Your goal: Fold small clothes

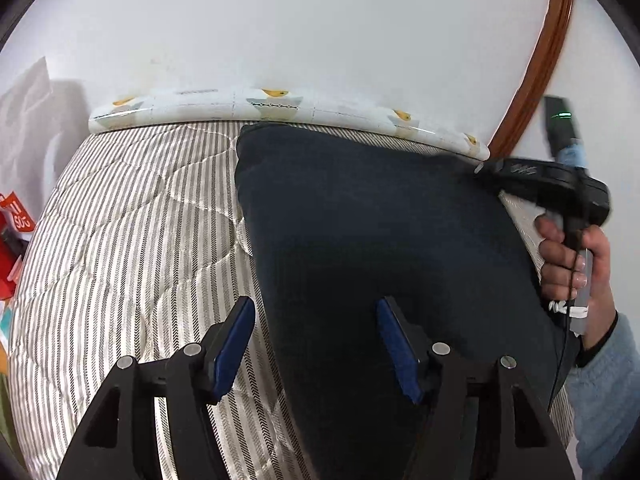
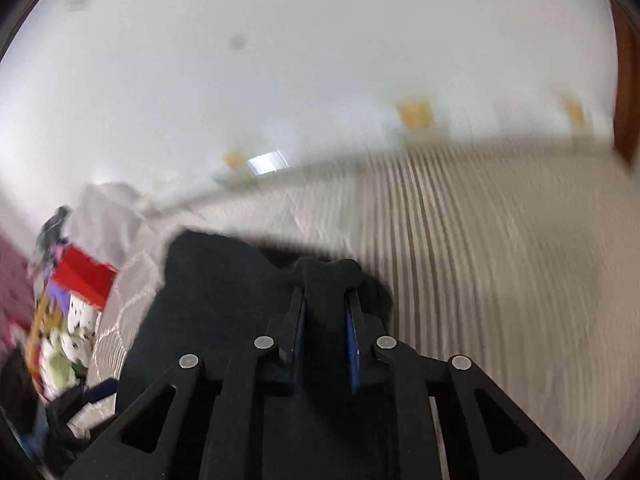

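Note:
A dark navy garment (image 1: pixel 380 220) lies spread on the striped bedcover (image 1: pixel 132 220). My left gripper (image 1: pixel 316 308) is open just above the garment's near left edge: one blue pad is over the bedcover, the other over the cloth, and nothing is pinched. At the garment's far right edge, a hand (image 1: pixel 568 256) holds my right gripper (image 1: pixel 480 168). In the blurred right wrist view the right gripper (image 2: pixel 326 296) is shut on a bunched fold of the navy garment (image 2: pixel 216 280), and the cloth bulges out past the fingertips.
The bed's far side ends at a white wall, along a white band with a yellow print (image 1: pixel 280 106). A brown wooden frame (image 1: pixel 536 80) rises at the right. A red box (image 2: pixel 84 280) and a pile of mixed clothes (image 2: pixel 60 352) sit at the bed's left.

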{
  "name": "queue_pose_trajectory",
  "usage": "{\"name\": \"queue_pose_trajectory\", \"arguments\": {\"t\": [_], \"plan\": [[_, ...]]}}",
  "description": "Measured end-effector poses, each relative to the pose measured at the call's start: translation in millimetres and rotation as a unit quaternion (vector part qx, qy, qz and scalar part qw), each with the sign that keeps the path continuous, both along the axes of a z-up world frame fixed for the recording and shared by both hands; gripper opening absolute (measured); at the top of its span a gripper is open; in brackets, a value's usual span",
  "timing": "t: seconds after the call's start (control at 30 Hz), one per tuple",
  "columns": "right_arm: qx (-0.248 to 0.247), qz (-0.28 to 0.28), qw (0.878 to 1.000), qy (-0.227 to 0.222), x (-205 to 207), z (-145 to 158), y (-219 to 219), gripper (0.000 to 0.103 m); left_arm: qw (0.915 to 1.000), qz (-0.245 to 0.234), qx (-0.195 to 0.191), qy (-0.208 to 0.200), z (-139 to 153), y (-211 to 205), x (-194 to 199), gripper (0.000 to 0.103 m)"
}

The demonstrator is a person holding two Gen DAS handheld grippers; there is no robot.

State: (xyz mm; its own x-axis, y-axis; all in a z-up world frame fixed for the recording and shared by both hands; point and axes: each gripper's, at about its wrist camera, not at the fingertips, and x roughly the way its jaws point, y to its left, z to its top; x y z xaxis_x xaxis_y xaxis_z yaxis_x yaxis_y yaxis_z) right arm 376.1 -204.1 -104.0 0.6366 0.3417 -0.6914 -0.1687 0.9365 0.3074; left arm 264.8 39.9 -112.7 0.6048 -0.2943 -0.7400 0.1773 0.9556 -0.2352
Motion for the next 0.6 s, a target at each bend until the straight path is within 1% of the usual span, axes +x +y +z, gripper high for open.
{"name": "queue_pose_trajectory", "arguments": {"t": [0.03, 0.07, 0.13, 0.2, 0.27, 0.3, 0.37, 0.47, 0.6], "plan": [[-0.009, 0.004, 1.000, -0.028, -6.1, 5.8, -1.5, 0.016, 1.0000, -0.001, -0.002, -0.001, 0.1, 0.3, -0.7, 0.062], [-0.012, 0.001, 1.000, -0.025, -4.9, 5.3, -1.9, 0.016, 1.0000, -0.004, -0.005, -0.002, -0.4, 0.0, -1.2, 0.062], [-0.013, -0.009, 1.000, 0.013, 8.0, -7.5, -1.1, 0.017, 1.0000, -0.004, 0.001, -0.003, -1.4, -2.5, -0.7, 0.062], [-0.024, -0.012, 0.999, 0.038, 18.8, -18.0, 2.3, 0.017, 1.0000, -0.002, 0.008, -0.003, -2.0, -5.3, -0.7, 0.062], [-0.019, -0.012, 0.999, 0.048, 19.0, -19.5, -0.3, 0.022, 0.9999, -0.003, 0.010, -0.005, -0.6, -5.5, -4.7, 0.062], [-0.020, -0.014, 0.998, 0.051, 17.1, -17.6, -2.1, 0.026, 0.9999, -0.004, 0.010, -0.005, 0.3, -4.6, -7.5, 0.062], [-0.021, -0.025, 0.998, 0.044, 3.3, -7.9, -9.2, 0.030, 0.9999, -0.006, 0.010, -0.005, 2.3, -1.9, -15.2, 0.062], [-0.024, -0.023, 0.999, 0.041, -21.1, 2.1, -19.3, 0.045, 0.9999, -0.008, 0.010, -0.008, 5.0, 1.6, -26.6, 0.062], [-0.029, -0.013, 0.998, 0.046, -60.3, 5.5, -27.1, 0.046, 0.9998, -0.007, 0.012, -0.015, 7.5, 5.0, -43.2, 0.062]]}}
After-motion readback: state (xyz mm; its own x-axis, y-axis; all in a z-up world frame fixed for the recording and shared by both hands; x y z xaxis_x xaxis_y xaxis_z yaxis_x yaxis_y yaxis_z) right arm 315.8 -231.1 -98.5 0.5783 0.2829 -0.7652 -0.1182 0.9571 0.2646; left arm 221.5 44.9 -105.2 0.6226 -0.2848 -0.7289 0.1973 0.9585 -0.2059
